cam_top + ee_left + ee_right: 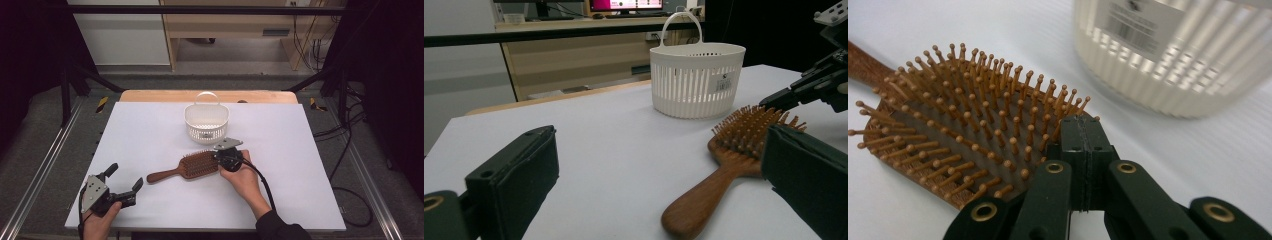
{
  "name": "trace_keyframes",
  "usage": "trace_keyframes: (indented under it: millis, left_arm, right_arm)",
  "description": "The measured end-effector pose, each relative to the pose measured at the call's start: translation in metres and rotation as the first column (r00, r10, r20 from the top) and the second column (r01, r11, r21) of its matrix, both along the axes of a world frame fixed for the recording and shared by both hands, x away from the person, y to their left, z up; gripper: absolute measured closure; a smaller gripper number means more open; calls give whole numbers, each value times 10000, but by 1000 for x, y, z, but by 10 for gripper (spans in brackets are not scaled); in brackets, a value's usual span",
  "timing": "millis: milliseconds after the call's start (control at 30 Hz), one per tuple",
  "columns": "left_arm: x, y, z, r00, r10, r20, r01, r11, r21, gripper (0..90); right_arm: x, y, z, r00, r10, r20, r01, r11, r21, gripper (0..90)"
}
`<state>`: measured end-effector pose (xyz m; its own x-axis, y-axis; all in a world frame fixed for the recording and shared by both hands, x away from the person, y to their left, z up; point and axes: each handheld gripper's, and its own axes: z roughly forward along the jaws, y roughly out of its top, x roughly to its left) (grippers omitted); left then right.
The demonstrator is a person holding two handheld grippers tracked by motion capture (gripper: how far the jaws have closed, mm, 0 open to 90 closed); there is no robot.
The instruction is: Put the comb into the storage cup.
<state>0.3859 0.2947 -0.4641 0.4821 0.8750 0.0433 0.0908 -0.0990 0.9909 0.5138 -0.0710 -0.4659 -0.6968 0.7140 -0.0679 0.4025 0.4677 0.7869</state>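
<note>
A white slotted basket (206,123) stands upright on the white table (150,130).

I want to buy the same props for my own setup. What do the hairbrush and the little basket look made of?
Hairbrush: looks like wood with a smooth reddish-brown varnish, grain and sheen showing on the handle; the pins look wooden too, with rounded tips. Basket: apparently moulded plastic, off-white with a slight gloss, slotted walls and a thin loop handle, plus a sticker label.
</note>
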Motion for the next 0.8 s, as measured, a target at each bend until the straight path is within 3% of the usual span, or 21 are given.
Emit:
trace_keyframes:
  millis: [333,467,733,800]
  left_arm:
    - [-1,0,1,10000,-73,38,73,10000,-31,23]
    - [-1,0,1,10000,-82,52,83,9999,-76,23]
    - [-2,2,2,10000,-60,68,61,9999,-109,22]
    - [-2,3,2,10000,-21,66,22,9999,-116,22]
  right_arm:
    - [-1,48,1,9960,892,77,-891,9959,-184,900]
    - [2,62,0,9949,991,183,-987,9949,-195,900]
    - [11,65,-1,9971,759,109,-761,9967,294,900]
    - [10,59,2,9980,558,281,-571,9971,494,890]
